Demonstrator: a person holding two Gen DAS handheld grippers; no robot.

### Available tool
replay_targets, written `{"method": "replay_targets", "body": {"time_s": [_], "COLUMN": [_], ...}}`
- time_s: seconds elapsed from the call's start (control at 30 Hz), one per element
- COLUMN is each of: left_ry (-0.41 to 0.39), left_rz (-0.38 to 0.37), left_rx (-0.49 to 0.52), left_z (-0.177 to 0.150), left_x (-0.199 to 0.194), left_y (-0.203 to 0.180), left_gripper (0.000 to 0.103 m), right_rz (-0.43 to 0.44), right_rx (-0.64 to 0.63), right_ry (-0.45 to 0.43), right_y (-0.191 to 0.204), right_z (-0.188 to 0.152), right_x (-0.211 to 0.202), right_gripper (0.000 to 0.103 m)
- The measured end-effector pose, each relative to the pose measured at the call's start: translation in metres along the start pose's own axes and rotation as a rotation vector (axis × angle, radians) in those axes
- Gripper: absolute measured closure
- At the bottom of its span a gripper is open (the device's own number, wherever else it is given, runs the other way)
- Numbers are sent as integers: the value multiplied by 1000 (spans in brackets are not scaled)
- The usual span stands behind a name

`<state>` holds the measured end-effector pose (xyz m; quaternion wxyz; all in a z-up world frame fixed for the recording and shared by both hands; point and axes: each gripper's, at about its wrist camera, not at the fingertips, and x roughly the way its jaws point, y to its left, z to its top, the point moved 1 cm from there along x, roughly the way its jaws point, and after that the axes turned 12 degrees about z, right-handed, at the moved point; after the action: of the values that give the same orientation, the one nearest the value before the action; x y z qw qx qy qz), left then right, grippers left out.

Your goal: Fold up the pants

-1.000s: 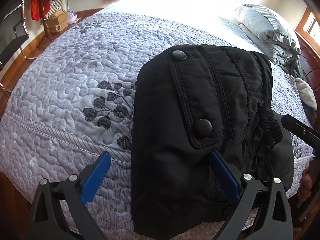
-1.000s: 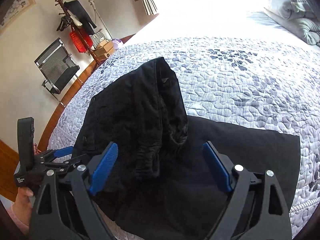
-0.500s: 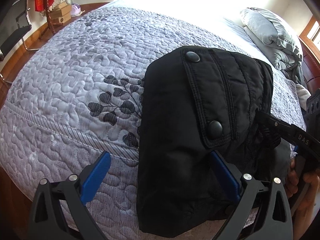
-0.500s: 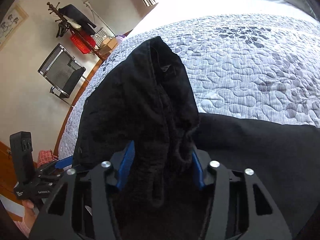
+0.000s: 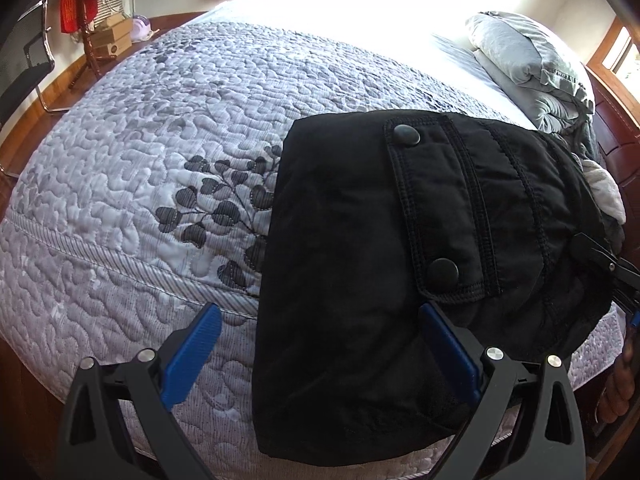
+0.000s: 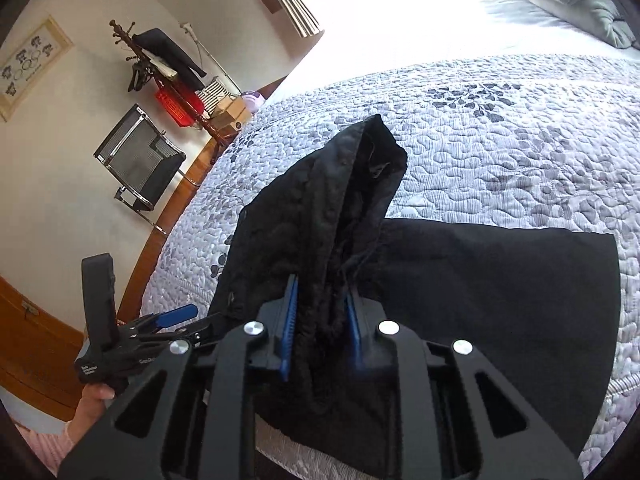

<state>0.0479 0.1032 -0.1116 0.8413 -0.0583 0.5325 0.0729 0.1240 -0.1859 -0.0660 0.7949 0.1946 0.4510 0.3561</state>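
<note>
Black pants (image 5: 360, 240) lie folded near the bed's front edge, a pocket flap (image 5: 436, 208) with two snap buttons on top. My left gripper (image 5: 318, 316) hovers open over their near left edge, one finger over the quilt, the other over the cloth. In the right wrist view my right gripper (image 6: 320, 286) has its jaws closing, and the blue pads (image 6: 290, 312) press on a bunched ridge of the pants (image 6: 360, 184), raised above the flat part (image 6: 500, 280). The right gripper's tip (image 5: 600, 256) shows at the pants' right side.
A grey-and-white quilted bedspread (image 5: 160, 140) covers the bed. Folded grey bedding (image 5: 528, 64) lies at the far right. A black mesh chair (image 6: 140, 160), a coat stand (image 6: 160, 60) and boxes stand by the wall on the left. A hand (image 6: 96, 396) holds the left gripper (image 6: 176, 318).
The right gripper has gone from wide open to clamped on the bunched pants fabric and has lifted it a little. The left gripper has stayed open and nearly still.
</note>
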Motion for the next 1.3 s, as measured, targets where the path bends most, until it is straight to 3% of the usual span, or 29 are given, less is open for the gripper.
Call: {"method": "replay_targets", "body": {"time_s": [0.23, 0.47, 0.87, 0.93, 1.07, 1.13, 1.17, 1.2, 1.3], "left_ry": [-44, -84, -31, -28, -23, -25, -27, -28, -29], "left_rz": [-38, -59, -26, -17, -2, 6, 9, 12, 17], "left_rx": [63, 69, 164, 182, 200, 208, 211, 213, 217], "left_z": [1, 5, -8, -10, -13, -13, -13, -13, -13], "left_x": [-22, -42, -18, -17, -14, -14, -14, -15, -17], "left_y": [-28, -46, -88, -93, -99, -101, -100, -101, -101], "left_gripper": [4, 4, 4, 4, 4, 4, 4, 4, 4], "right_rz": [18, -44, -280, -285, -286, -300, -303, -305, -293], "right_rx": [-13, -17, 159, 185, 210, 206, 201, 196, 186], "right_ry": [-93, -173, -109, -94, -61, -58, -64, -80, -111], "right_y": [14, 4, -87, -101, -117, -119, -118, -118, -120], "right_z": [0, 2, -44, -52, -61, -61, -59, -57, -44], "right_x": [-52, -98, -106, -104, -95, -96, -99, -102, -111], "right_gripper": [83, 83, 83, 83, 72, 60, 47, 41, 39]}}
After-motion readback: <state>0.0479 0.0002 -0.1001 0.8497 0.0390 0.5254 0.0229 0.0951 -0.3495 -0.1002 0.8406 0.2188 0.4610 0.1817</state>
